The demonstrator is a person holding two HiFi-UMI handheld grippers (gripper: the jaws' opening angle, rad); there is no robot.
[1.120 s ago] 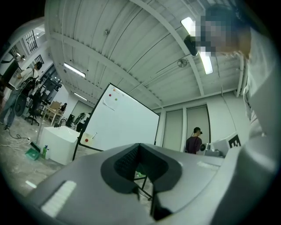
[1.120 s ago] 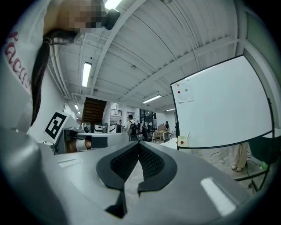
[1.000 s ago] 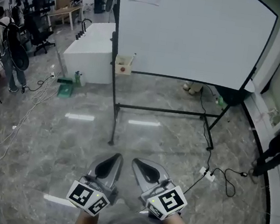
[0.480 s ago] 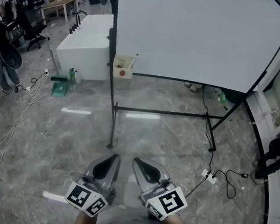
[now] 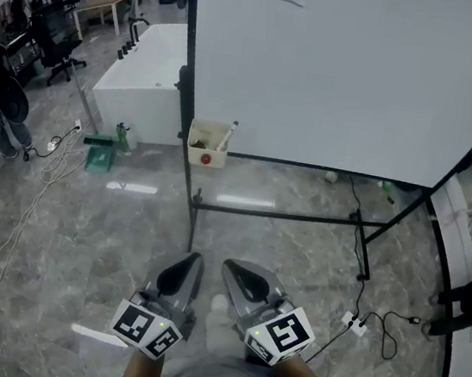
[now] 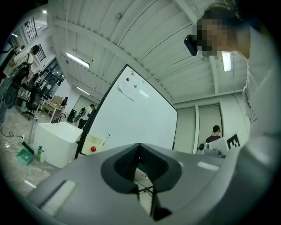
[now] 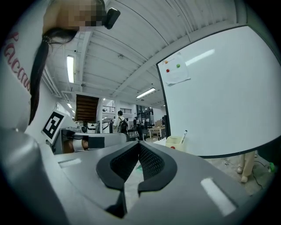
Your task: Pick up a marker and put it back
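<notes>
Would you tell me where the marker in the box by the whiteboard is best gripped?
I would grip the marker by its exposed upper end, coming down from above: it leans out of the open-topped box, whose walls hide its lower part.

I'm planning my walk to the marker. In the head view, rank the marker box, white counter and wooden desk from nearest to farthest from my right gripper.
From the right gripper:
1. marker box, ahead, slightly left, at the lower left corner of the whiteboard
2. white counter, behind the box, further left
3. wooden desk, far back left
</notes>
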